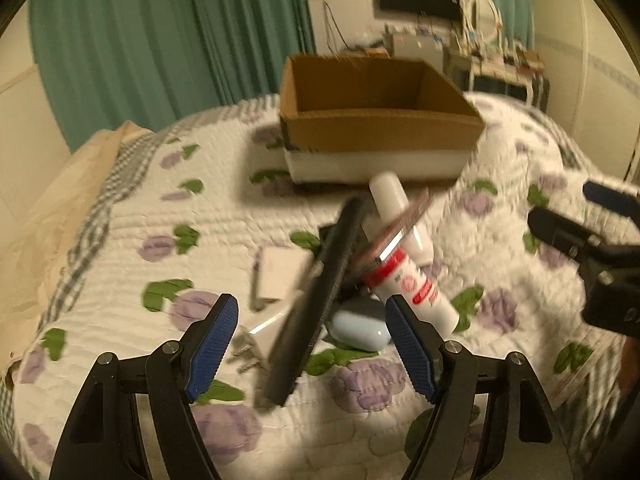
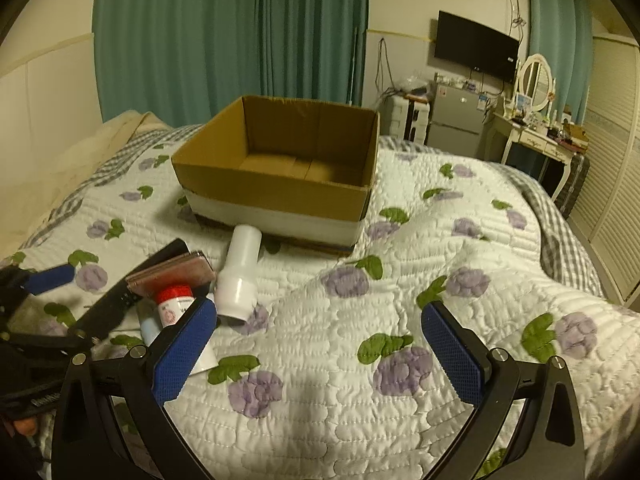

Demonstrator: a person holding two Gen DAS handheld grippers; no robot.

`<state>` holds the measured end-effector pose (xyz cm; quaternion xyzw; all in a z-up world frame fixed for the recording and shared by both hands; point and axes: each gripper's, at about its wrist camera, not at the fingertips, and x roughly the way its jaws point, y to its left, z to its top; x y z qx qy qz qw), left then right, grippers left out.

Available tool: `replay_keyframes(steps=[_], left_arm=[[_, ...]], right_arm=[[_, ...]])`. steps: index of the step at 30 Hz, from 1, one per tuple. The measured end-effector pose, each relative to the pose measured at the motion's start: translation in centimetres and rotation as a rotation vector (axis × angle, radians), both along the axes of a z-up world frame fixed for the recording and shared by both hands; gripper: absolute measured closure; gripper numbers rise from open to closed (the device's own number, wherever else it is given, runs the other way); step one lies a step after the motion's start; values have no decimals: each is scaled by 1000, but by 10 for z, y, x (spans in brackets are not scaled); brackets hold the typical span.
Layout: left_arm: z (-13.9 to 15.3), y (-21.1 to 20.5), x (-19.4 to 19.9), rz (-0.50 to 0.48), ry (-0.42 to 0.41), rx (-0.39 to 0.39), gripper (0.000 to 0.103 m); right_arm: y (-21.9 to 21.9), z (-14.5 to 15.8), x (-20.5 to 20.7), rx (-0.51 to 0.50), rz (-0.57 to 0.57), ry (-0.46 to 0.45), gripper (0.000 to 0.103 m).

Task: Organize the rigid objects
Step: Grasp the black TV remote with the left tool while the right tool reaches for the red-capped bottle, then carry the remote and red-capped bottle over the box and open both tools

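Teal curtains (image 2: pixel 232 36) (wall-mounted TV (image 2: pixel 476 46))

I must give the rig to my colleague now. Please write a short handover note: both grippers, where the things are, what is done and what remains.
Left gripper: open, holding nothing, over the pile of objects.
Right gripper: open, holding nothing, over bare quilt to the right of the pile.
Cardboard box: on the bed behind the pile; the part of its inside that shows is empty.
Pile on the quilt: long black object, white bottle, red-and-white tube, pink flat item, light blue object, white charger.
Done: nothing packed that I can see.
Left: everything in the pile, presumably into the box.
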<state>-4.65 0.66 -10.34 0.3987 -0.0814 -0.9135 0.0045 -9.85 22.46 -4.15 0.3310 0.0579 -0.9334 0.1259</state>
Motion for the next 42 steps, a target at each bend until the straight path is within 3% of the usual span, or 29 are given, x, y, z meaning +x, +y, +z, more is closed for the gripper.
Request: replay_keyframes(steps=[4, 5, 6, 9, 15, 20, 25, 29, 31, 33, 38, 42], left_arm=[[-15, 3, -9, -1, -33, -56, 28], [-16, 2, -10, -8, -37, -48, 40], [-16, 1, -12, -17, -43, -38, 65], [-20, -2, -19, -19, -66, -28, 76], [-8, -8, -15, -18, -40, 22, 84], [15, -22, -8, 21, 26, 66, 84], [22, -29, -5, 35, 45, 90, 84], [21, -29, -5, 37, 46, 94, 84], [22, -30, -4, 43, 47, 95, 84], [24, -30, -4, 46, 51, 99, 84], [39, -28, -2, 54, 85, 110, 84], [58, -24, -7, 73, 122, 125, 84]], right_arm=[[-1, -9, -4, -1, 18, -29, 0], [-2, -11, -5, 0, 22, -35, 0], [-2, -12, -5, 0, 25, -40, 0], [-5, -16, -6, 3, 35, -52, 0], [-18, -19, -4, 23, 87, -79, 0], [-43, -28, -7, 31, 180, -135, 0], [-74, -46, -14, 37, 255, -207, 13], [-96, -56, -22, 55, 287, -227, 29], [-103, -62, -26, 59, 296, -247, 41], [-106, -65, -29, 39, 310, -266, 66], [-101, -47, -19, 19, 320, -228, 67], [-89, -5, -15, 5, 321, -162, 67]])
